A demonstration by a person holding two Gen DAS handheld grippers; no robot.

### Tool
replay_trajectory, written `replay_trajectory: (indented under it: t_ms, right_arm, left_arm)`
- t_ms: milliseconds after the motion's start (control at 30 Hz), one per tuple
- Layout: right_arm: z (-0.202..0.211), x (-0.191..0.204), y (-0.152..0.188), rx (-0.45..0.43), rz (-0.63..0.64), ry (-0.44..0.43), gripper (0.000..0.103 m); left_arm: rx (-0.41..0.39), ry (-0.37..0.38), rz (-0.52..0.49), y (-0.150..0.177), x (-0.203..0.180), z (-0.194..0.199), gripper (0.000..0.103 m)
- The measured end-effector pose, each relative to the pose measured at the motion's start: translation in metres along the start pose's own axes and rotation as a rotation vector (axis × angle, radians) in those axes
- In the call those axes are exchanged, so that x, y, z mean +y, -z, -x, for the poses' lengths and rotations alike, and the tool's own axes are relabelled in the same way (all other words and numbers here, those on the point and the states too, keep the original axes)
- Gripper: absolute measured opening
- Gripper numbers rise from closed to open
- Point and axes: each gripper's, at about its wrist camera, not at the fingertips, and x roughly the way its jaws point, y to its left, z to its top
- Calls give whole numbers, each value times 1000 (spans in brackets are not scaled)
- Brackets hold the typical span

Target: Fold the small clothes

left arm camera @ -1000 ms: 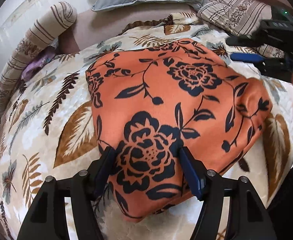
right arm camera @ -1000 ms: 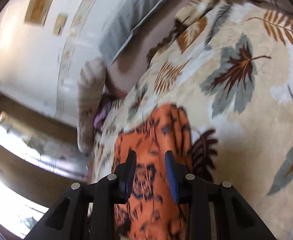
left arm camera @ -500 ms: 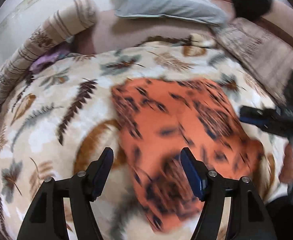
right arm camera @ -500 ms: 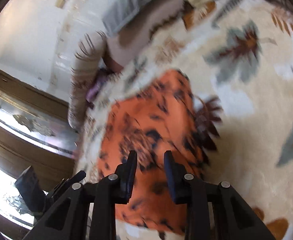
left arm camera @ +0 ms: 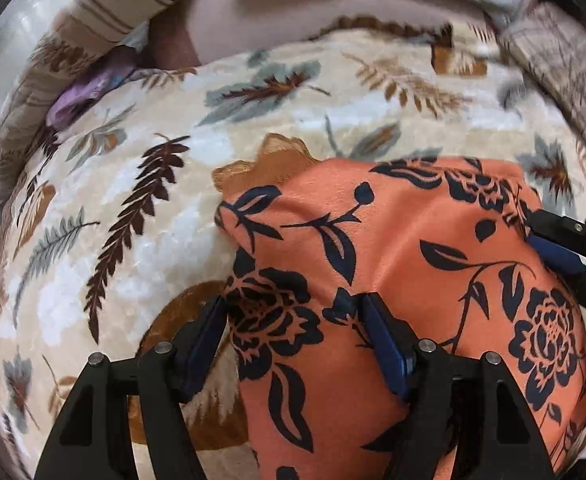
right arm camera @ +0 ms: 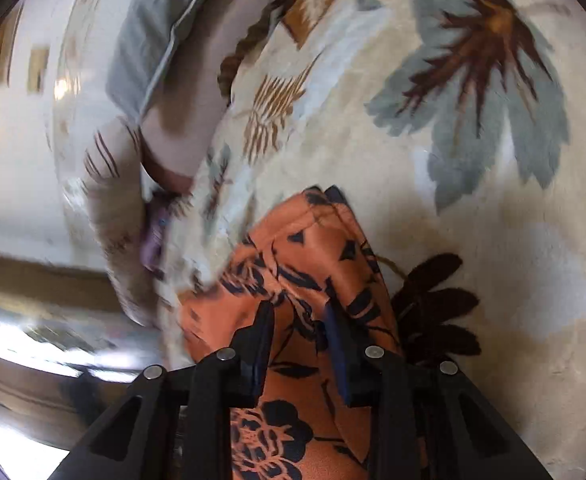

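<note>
In the left wrist view, the left gripper (left arm camera: 295,340) sits at six o'clock with its fingers wide apart, straddling the near left edge of the orange floral garment (left arm camera: 405,280); the cloth passes between the blue pads but nothing pinches it. The garment lies on the leaf-print blanket (left arm camera: 133,208), spreading from the centre toward four o'clock, its long axis running roughly from ten to four. At three o'clock the right gripper (left arm camera: 553,246) comes in at the garment's far right edge, its blue finger lying against the fabric.

In the right wrist view, the right gripper (right arm camera: 299,344) at six o'clock has its fingers narrowly apart with a raised ridge of the orange floral garment (right arm camera: 313,248) running up between them toward twelve; they look closed onto that fold, though blur makes a firm clamp hard to confirm. The coming fold likely turns on this: the right hand is the one engaged with an edge, the left merely positioned over its own.

The garment's near end is cut off by the frame and both grippers' bodies, so its full outline and type cannot be made out.
</note>
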Motion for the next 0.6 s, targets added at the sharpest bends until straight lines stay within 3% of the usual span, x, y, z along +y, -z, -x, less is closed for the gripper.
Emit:
replay_trajectory:
  t_ms: [133,233,367,433,533,600]
  right_arm:
    - [21,16,14,-13,59,-50,31]
    - [36,28,36,33,135,-60,31]
    - [60,45,73,43,265,-47,31]
    - [66,45,91,52,292,-53,31]
    - [70,32,121,83,313,15,31]
    - [61,15,137,109,292,144,30]
  left_arm:
    - [-39,27,31,12,8,31,71]
    - [-122,28,-4,42,5,69,71]
    - [-153,70,-40,90,3,95,71]
    - [-126,75,-44,113,2,93,71]
    - [-69,95,-29,134,1,78,73]
    - [-41,102,-55,140,-4,67,77]
